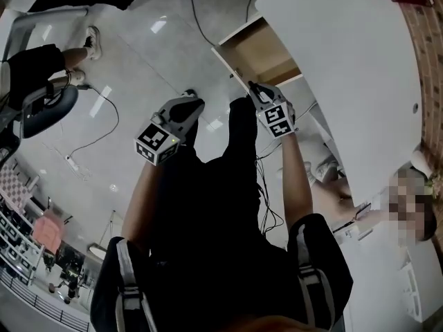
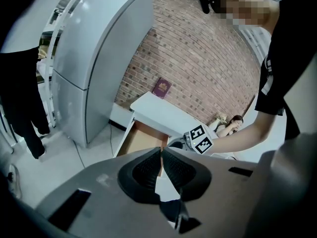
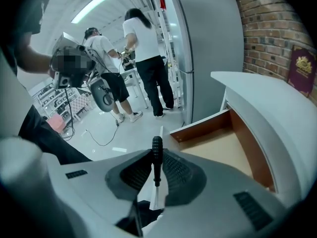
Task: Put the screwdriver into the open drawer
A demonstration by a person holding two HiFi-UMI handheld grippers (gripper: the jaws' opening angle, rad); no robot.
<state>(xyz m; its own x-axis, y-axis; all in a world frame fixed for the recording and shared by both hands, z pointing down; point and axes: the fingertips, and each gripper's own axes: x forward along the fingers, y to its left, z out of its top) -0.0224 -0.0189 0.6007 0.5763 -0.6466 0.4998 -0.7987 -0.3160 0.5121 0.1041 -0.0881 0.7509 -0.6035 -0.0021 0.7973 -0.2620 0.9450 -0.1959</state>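
Observation:
My right gripper (image 3: 157, 157) is shut on the screwdriver (image 3: 157, 158), whose black handle stands upright between the pads. In the head view this gripper (image 1: 257, 93) hangs at the front edge of the open drawer (image 1: 261, 51). The drawer (image 3: 218, 144) is wooden inside, pulled out from under the white desk (image 3: 267, 98), and looks empty. My left gripper (image 2: 161, 151) is shut with nothing between its pads. It floats over the floor, left of the drawer (image 2: 141, 139). In the head view the left gripper (image 1: 185, 108) is level with the right one.
A tall grey cabinet (image 2: 94, 58) stands left of the desk against a brick wall (image 2: 198, 58). A maroon booklet (image 2: 161, 88) lies on the desk top (image 1: 346, 61). Cables (image 1: 90, 144) trail over the floor. People stand behind (image 3: 146, 58); another person (image 1: 408, 206) is by the desk.

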